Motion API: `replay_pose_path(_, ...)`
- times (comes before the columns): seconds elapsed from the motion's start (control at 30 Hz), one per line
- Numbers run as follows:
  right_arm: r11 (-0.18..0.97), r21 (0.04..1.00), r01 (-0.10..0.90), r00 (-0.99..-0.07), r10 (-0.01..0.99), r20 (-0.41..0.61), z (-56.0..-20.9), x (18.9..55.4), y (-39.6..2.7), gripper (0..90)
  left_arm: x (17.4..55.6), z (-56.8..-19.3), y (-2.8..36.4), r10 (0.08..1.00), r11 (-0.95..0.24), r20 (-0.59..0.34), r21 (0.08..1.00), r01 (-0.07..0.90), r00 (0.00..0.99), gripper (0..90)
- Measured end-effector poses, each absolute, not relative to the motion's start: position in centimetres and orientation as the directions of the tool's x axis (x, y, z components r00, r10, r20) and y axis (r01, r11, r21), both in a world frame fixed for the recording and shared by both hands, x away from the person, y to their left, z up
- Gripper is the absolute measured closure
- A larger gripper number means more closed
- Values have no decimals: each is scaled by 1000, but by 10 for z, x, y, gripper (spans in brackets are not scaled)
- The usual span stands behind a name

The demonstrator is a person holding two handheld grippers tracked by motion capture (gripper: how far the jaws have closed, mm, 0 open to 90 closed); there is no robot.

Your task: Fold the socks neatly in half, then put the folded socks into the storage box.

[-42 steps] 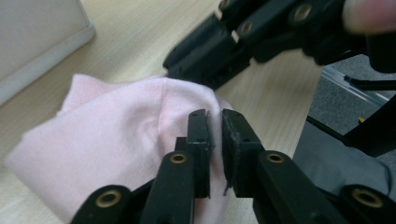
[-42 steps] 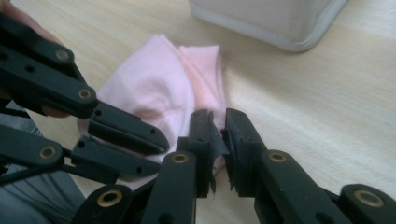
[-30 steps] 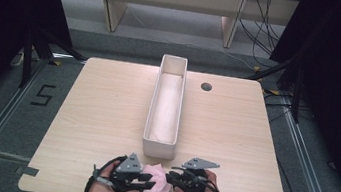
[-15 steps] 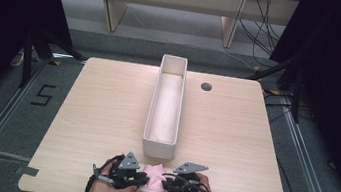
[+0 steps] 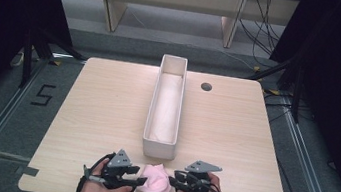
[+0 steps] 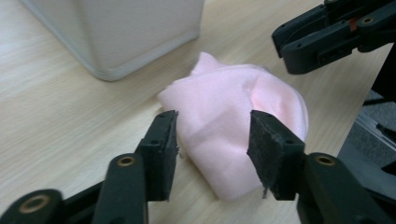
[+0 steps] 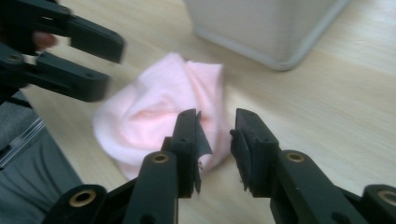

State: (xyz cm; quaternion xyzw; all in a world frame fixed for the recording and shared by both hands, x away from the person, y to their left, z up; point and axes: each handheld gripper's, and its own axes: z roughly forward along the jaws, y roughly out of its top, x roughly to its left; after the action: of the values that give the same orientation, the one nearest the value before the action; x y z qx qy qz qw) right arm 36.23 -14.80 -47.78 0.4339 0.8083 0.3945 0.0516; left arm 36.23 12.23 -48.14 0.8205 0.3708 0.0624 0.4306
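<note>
At the near edge of the surface [image 5: 105,117], at six o'clock in the high view, a bunched pink cloth [image 5: 155,185] lies flat between the two hands. The left gripper [image 5: 135,184] sits at its nine o'clock side; its jaws have just been opening and stand released, with the cloth's near fold between the pads [image 6: 163,140] but not pinched. The right gripper [image 5: 172,181] sits at the cloth's three o'clock side; its jaws have also just been opening, parted by a narrow gap at the cloth's edge, gripping nothing. Just beyond the cloth, toward twelve o'clock, stands a long white bin [image 5: 160,147], running away up the middle. Farther off, at one o'clock, is a small dark round hole [image 5: 206,87].
</note>
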Motion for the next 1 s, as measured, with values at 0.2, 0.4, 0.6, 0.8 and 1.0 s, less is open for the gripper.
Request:
replay_pose_path(0.2, 262, 678, 687, -577, 763, 290, -481, 368, -164, 675, 365, -482, 133, 676, -312, -252, 754, 579, 693, 453)
replay_pose_path(0.4, 257, 685, 682, -570, 774, 277, -483, 368, -172, 654, 364, -486, 138, 681, -295, -270, 750, 592, 681, 443)
replay_pose_path(0.6, 252, 697, 671, -576, 769, 277, -483, 367, -175, 643, 363, -489, 138, 673, -288, -290, 745, 602, 680, 431)
replay_pose_path(0.8, 253, 698, 669, -572, 775, 267, -482, 366, -175, 641, 361, -491, 139, 677, -287, -296, 737, 612, 674, 426)
replay_pose_path(1.0, 250, 674, 695, -557, 779, 287, -481, 365, -173, 663, 361, -495, 138, 675, -270, -321, 731, 627, 664, 428)
